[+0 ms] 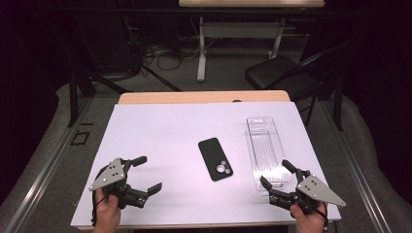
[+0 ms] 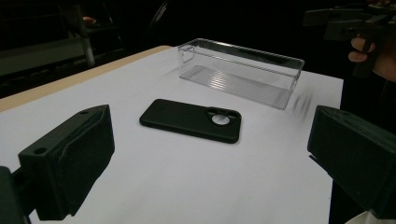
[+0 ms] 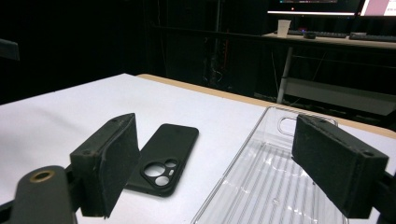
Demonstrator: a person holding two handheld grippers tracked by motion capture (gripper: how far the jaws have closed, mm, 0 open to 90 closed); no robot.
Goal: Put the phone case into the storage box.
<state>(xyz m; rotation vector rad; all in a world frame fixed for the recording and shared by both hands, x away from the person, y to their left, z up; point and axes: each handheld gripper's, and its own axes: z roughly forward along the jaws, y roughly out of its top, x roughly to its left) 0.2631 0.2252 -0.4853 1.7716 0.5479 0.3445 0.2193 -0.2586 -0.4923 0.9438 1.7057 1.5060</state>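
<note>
Surface: white sheet (image 1: 165,136) over a wooden-edged table, carrying every item listed here.
Phone case: black phone case (image 1: 215,158), lying flat with its back up near the middle of the surface, camera cut-outs at the end nearer the person; it touches neither gripper.
Phone case, position: between the two grippers, just left of the clear tray and apart from it in the high view.
Clear tray: long transparent plastic tray (image 1: 266,151) with a ribbed floor, lying open side up on the right part of the surface, its long axis running away from the person.
Left gripper: left gripper (image 1: 144,174), held in the person's left hand (image 1: 106,209) near the front left corner of the surface, pointing toward the phone case.
Left gripper fingers: spread wide, nothing between them; the left gripper view shows the phone case and the clear tray beyond the gap.
Right gripper: right gripper (image 1: 275,174), held in the person's right hand (image 1: 308,219) near the front right corner, right at the near end of the clear tray.
Right gripper fingers: spread wide, holding nothing; in the right gripper view the near end of the clear tray lies below the gap and the phone case appears past the left finger.
Background: black folding chair (image 1: 282,75) and a second table (image 1: 243,19) beyond the surface, cables on the floor.
</note>
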